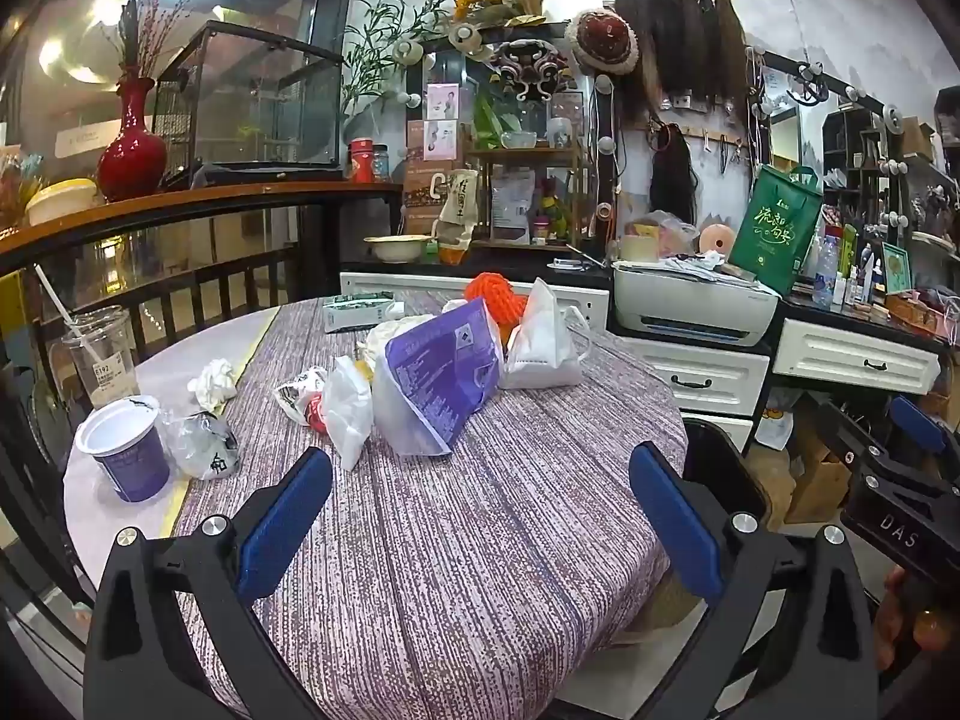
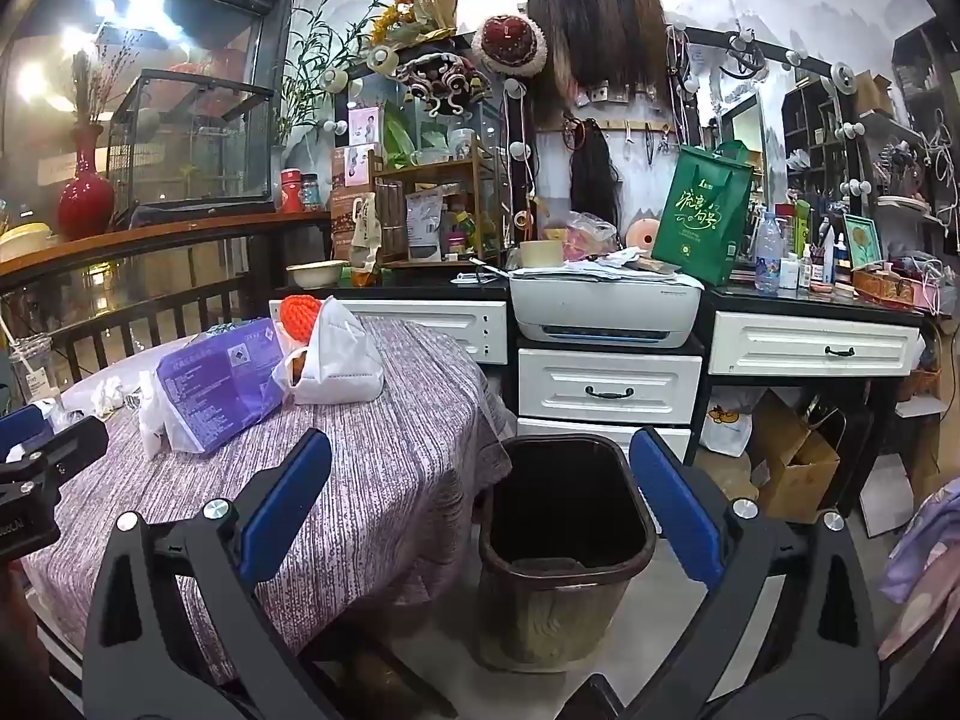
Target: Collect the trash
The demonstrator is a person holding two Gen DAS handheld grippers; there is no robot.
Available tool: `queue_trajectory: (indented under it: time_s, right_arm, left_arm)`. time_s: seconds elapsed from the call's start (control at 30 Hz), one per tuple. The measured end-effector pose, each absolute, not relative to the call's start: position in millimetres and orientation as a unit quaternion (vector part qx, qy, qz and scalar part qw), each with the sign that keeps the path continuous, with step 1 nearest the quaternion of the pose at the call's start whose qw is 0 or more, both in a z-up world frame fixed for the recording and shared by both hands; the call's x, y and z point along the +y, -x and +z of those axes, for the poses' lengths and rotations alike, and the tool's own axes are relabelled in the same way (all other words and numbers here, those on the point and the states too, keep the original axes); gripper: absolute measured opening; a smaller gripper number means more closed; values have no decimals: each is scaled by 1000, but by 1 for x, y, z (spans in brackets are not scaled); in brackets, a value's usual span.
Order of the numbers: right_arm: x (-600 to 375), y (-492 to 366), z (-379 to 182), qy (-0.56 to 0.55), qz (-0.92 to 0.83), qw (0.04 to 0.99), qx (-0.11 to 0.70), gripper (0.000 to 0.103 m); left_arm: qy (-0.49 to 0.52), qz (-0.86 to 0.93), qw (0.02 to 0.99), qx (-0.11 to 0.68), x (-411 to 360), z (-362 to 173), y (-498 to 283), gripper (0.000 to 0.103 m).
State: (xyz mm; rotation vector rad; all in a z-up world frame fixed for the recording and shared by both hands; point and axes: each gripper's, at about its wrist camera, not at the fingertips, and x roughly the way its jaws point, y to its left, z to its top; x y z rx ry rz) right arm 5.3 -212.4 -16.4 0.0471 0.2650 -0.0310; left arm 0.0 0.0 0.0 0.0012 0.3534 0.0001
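Trash lies on a round table with a purple striped cloth [image 1: 456, 540]: a purple and white package [image 1: 441, 381], a white paper bag [image 1: 543, 339], crumpled white wrappers [image 1: 345, 408], a tissue ball [image 1: 214, 383], a purple paper cup [image 1: 129, 450] and a clear plastic cup with a straw [image 1: 105, 360]. My left gripper [image 1: 480, 516] hovers open over the near part of the cloth, short of the pile, holding nothing. My right gripper [image 2: 480, 516] is open and empty, above a dark bin [image 2: 564, 540] on the floor right of the table. The purple package [image 2: 219, 384] also shows in the right wrist view.
White drawers [image 2: 609, 387] with a printer [image 2: 606, 309] stand behind the bin. A green bag [image 2: 702, 222] and bottles crowd the black counter. Cardboard boxes [image 2: 792, 468] sit on the floor at right. A dark railing [image 1: 180, 294] and red vase [image 1: 132, 147] border the table's left.
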Motion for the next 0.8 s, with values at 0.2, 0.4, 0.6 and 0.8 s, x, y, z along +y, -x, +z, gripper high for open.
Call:
queue_trajectory:
  time_s: [0.2,0.4,0.6,0.8]
  right_arm:
    - [-212,-5,-17,-22,-15,991,131,98]
    - [-212,-6,-17,-22,-15,991,131,98]
    - [-212,-5,-17,-22,-15,991,132,98]
    - [-213,-6,-18,-24,-15,991,133,98]
  left_arm:
    - [-1,-1,984,176,0,-1,0,98]
    - [-1,0,984,176,0,0,0,98]
    - [-2,-2,984,178,-1,-1,1,98]
    - [-4,-1,984,176,-1,-1,1,98]
